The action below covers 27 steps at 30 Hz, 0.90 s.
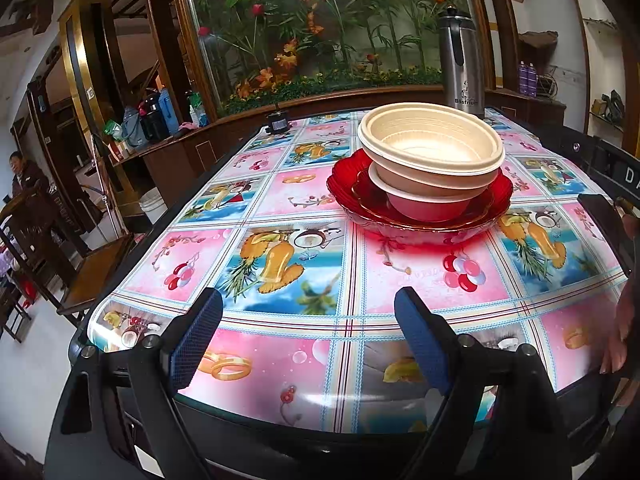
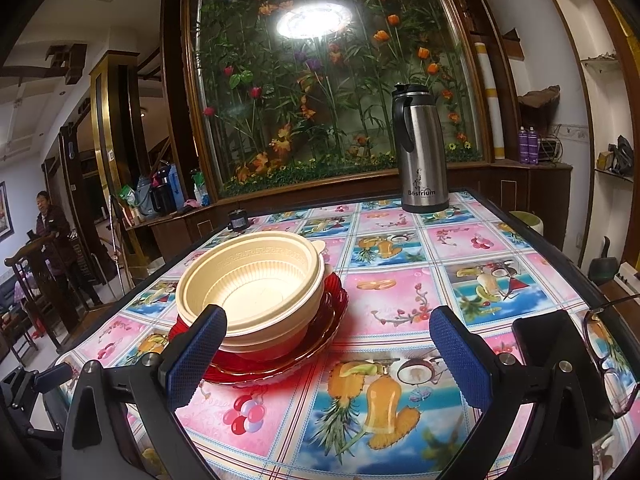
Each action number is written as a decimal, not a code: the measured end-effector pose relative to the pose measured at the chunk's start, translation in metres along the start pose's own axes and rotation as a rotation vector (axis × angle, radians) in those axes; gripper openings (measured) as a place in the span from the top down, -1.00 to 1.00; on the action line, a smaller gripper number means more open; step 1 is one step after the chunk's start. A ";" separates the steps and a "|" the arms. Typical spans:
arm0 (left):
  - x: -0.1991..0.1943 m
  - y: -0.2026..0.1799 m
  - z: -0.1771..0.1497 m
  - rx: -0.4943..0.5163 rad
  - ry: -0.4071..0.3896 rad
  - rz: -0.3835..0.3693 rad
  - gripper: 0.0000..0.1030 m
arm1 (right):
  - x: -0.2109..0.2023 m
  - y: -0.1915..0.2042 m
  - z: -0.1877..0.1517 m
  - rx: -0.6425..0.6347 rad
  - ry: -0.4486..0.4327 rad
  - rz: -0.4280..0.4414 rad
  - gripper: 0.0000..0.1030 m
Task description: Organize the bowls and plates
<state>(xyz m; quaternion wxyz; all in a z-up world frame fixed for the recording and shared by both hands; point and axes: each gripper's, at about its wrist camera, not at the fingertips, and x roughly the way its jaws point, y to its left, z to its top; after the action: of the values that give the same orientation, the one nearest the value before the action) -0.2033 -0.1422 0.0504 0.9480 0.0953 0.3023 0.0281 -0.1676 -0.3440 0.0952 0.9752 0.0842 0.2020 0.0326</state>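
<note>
1. Two cream ribbed plastic bowls (image 1: 431,148) sit nested, one inside the other, atop the red scalloped glass plates (image 1: 420,204); the whole stack rests on the fruit-patterned vinyl tabletop (image 1: 280,264), toward the middle and nearer its far edge than its near one.
2. Handling, as I judge it: the bowls look light, thin and a little flexible, so a pinch across the flanged rim should hold them. The plates look heavier, stiff, slick and breakable; take them at the raised outer edge and lift gently.
3. Looks: the upper bowl is wide, with a patterned band under its rim and a small tab; the lower one is narrower. Under them there seem to be two plates, a smaller on a larger, though the bowls hide much of this.
4. The left gripper (image 1: 308,336) hovers with jaws spread wide and nothing between them, near the tabletop's near edge.
5. The right gripper (image 2: 328,352) is likewise wide open and empty, its left finger just in front of the stack.
6. A steel thermos jug (image 2: 422,152) stands at the far edge.
</note>
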 end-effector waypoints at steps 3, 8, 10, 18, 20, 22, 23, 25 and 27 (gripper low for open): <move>0.000 -0.001 0.001 0.000 -0.002 0.004 -0.72 | 0.000 0.001 0.000 0.000 0.001 0.000 -0.99; 0.001 0.000 0.002 -0.009 0.007 -0.005 -0.72 | 0.000 0.001 0.000 -0.005 0.002 0.000 -0.99; 0.002 0.000 0.002 -0.010 0.010 -0.006 -0.72 | -0.001 0.002 0.000 -0.005 -0.003 0.001 -0.99; 0.001 -0.001 0.003 -0.004 0.006 -0.002 -0.72 | -0.002 0.000 0.000 0.003 -0.002 0.007 -0.99; 0.000 -0.001 0.003 -0.001 0.004 0.000 -0.72 | -0.002 0.000 0.000 0.003 -0.002 0.007 -0.99; -0.001 -0.001 0.003 0.002 0.002 0.002 -0.72 | -0.002 0.000 0.000 0.003 -0.001 0.007 -0.99; -0.002 -0.002 0.003 0.003 0.001 0.003 -0.72 | -0.003 0.000 0.000 0.003 -0.003 0.007 -0.99; -0.002 -0.001 0.004 0.001 0.000 0.003 -0.72 | -0.003 0.000 0.000 0.001 -0.003 0.006 -0.99; -0.002 -0.002 0.004 0.001 -0.001 0.002 -0.72 | -0.004 0.000 0.000 0.002 -0.001 0.007 -0.99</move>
<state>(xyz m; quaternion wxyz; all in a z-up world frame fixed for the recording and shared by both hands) -0.2028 -0.1449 0.0547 0.9480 0.0962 0.3019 0.0287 -0.1709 -0.3444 0.0965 0.9751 0.0859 0.2014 0.0358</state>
